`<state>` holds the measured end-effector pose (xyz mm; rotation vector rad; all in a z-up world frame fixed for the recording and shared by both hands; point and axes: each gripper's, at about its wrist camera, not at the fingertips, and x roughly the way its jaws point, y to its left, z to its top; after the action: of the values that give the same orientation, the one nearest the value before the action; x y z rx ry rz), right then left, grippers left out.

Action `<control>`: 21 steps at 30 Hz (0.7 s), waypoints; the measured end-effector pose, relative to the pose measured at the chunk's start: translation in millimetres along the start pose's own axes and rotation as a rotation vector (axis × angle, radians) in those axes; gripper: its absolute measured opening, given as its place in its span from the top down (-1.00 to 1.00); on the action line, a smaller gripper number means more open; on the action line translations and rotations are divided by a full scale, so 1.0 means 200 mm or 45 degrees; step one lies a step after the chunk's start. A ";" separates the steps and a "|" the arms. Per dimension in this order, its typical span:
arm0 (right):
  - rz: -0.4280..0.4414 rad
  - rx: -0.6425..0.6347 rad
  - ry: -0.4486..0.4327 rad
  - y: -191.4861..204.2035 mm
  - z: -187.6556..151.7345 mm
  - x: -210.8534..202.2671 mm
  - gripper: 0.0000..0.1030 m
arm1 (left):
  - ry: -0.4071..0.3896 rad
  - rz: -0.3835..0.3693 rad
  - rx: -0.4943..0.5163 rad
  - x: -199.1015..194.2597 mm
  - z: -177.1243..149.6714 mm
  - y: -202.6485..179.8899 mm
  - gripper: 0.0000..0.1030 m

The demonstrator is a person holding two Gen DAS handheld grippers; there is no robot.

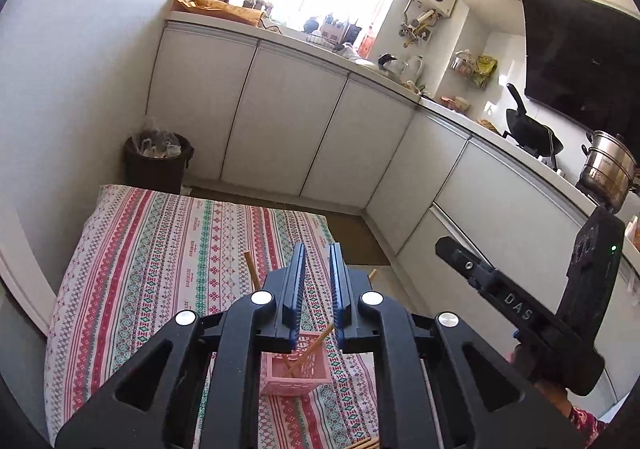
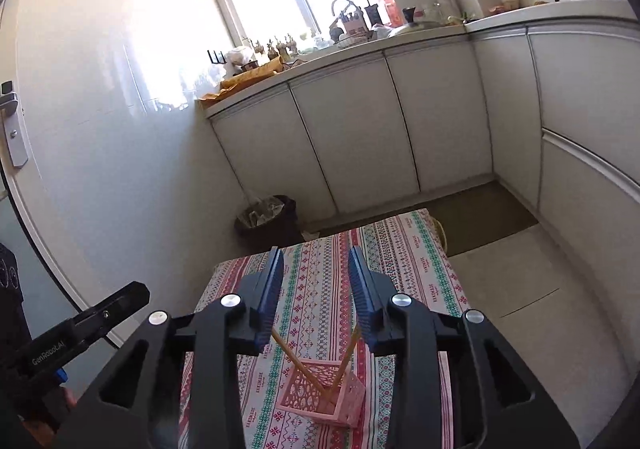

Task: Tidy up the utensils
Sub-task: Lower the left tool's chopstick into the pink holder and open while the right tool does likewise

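Observation:
A pink lattice basket [image 1: 295,371] stands on the table with the striped patterned cloth [image 1: 160,249]. Two wooden chopsticks [image 1: 310,349] lean inside it, crossing. It also shows in the right wrist view [image 2: 324,395] with the chopsticks [image 2: 298,363] in it. More chopsticks [image 1: 366,444] lie at the near edge, mostly hidden. My left gripper [image 1: 318,261] hovers above the basket, jaws a small gap apart, holding nothing. My right gripper [image 2: 316,261] hovers above the basket, open and empty. The right gripper's body [image 1: 532,313] shows at the right of the left wrist view.
White kitchen cabinets [image 1: 280,121] run along the back and right with a cluttered counter, a wok [image 1: 530,129] and a steel pot [image 1: 608,169]. A dark waste bin [image 1: 156,163] stands beyond the table's far left corner. The floor [image 2: 500,289] lies right of the table.

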<state>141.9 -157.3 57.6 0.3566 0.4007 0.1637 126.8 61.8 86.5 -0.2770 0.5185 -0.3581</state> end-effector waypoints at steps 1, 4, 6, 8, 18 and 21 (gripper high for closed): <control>0.002 0.008 -0.006 0.00 0.00 -0.04 0.31 | 0.006 0.004 -0.005 0.00 -0.01 0.00 0.70; -0.026 0.039 -0.033 -0.01 -0.03 -0.16 -0.06 | 0.014 0.014 -0.045 -0.03 -0.07 0.01 0.33; -0.050 0.061 -0.053 -0.03 -0.07 -0.23 -0.32 | 0.005 0.040 -0.058 -0.04 -0.12 0.01 -0.04; -0.084 0.072 -0.058 -0.04 -0.11 -0.29 -0.54 | -0.008 0.076 -0.073 -0.06 -0.18 0.01 -0.54; -0.170 0.153 -0.008 -0.10 -0.28 -0.47 -0.86 | 0.027 0.128 -0.053 -0.17 -0.31 -0.05 -0.86; -0.195 0.164 -0.003 -0.11 -0.32 -0.52 -0.87 | 0.038 0.159 -0.023 -0.20 -0.36 -0.07 -0.86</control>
<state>24.2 -181.3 31.3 0.4511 0.4357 -0.0120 53.7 52.3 48.9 -0.2556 0.5657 -0.2366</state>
